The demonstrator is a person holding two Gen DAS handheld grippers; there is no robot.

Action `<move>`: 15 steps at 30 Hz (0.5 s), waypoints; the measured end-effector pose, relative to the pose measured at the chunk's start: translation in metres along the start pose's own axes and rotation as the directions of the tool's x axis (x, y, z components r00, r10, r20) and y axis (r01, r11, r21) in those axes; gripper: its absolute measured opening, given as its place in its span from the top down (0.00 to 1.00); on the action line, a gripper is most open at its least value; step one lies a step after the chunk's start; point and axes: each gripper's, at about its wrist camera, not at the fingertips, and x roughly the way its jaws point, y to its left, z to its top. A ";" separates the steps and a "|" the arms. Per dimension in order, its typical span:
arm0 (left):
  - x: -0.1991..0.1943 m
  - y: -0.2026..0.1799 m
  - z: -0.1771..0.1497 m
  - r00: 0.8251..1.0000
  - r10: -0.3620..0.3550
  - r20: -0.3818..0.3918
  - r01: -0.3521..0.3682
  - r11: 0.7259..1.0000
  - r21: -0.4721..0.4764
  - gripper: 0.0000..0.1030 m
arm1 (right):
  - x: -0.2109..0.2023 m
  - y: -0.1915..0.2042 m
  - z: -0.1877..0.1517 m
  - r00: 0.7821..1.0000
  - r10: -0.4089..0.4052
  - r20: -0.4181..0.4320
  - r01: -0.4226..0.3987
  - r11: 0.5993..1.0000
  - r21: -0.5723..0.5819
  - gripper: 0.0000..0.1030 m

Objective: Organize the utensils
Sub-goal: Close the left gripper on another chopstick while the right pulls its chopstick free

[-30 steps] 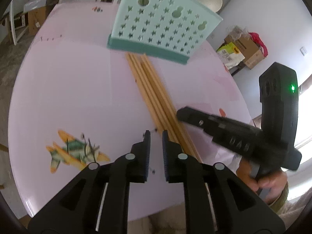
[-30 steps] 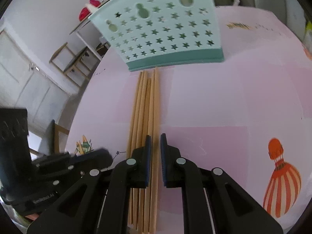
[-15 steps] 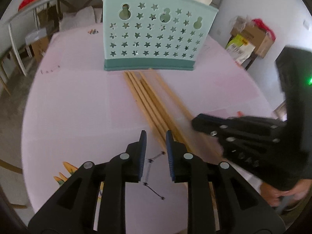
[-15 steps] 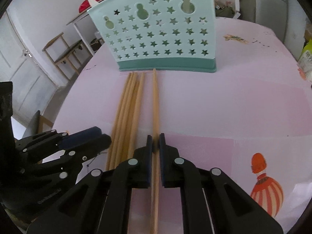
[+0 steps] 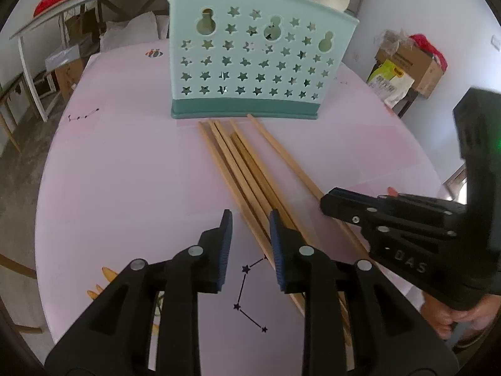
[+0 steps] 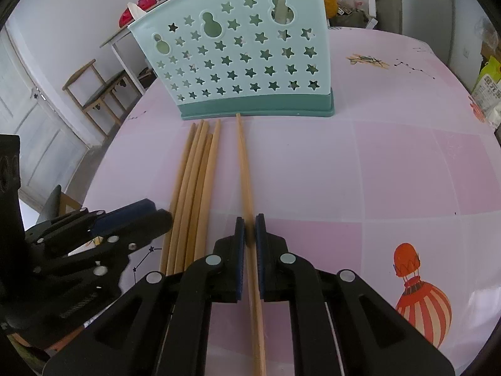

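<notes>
Several wooden chopsticks (image 5: 241, 163) lie side by side on the pink table, pointing at a mint utensil holder (image 5: 253, 62) with star holes; the holder also shows in the right wrist view (image 6: 244, 59). My right gripper (image 6: 247, 228) is shut on a single chopstick (image 6: 244, 163), which lies apart to the right of the bundle (image 6: 194, 175). My left gripper (image 5: 250, 219) is open, its jaws straddling the near part of the bundle's left chopsticks. The right gripper's body (image 5: 407, 225) shows at the right of the left wrist view.
The round pink table (image 6: 391, 163) has printed pictures: a balloon (image 6: 419, 294) and a constellation (image 5: 250, 294). A chair (image 6: 97, 91) and a side table stand beyond the table's edge at the left. Boxes and bags (image 5: 404, 65) sit on the floor at the right.
My right gripper has closed on one chopstick and drawn it to the right, away from the bundle. My left gripper has opened wider and come over the bundle's near end.
</notes>
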 end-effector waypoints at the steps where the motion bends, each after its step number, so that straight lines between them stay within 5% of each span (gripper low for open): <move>1: 0.002 -0.002 0.000 1.000 0.014 -0.005 -0.014 1.000 0.006 0.78 | 0.000 0.000 0.000 1.000 0.001 0.000 -0.001 1.000 0.001 0.93; 11: 0.002 0.012 0.000 0.992 0.129 0.006 -0.129 0.992 0.007 0.77 | 0.000 -0.001 -0.001 1.000 0.004 0.008 -0.004 1.000 0.003 0.93; 15: -0.002 0.016 -0.004 0.987 0.159 0.003 -0.160 0.987 0.016 0.94 | -0.002 0.000 -0.003 1.000 -0.001 0.007 0.001 1.000 -0.001 0.93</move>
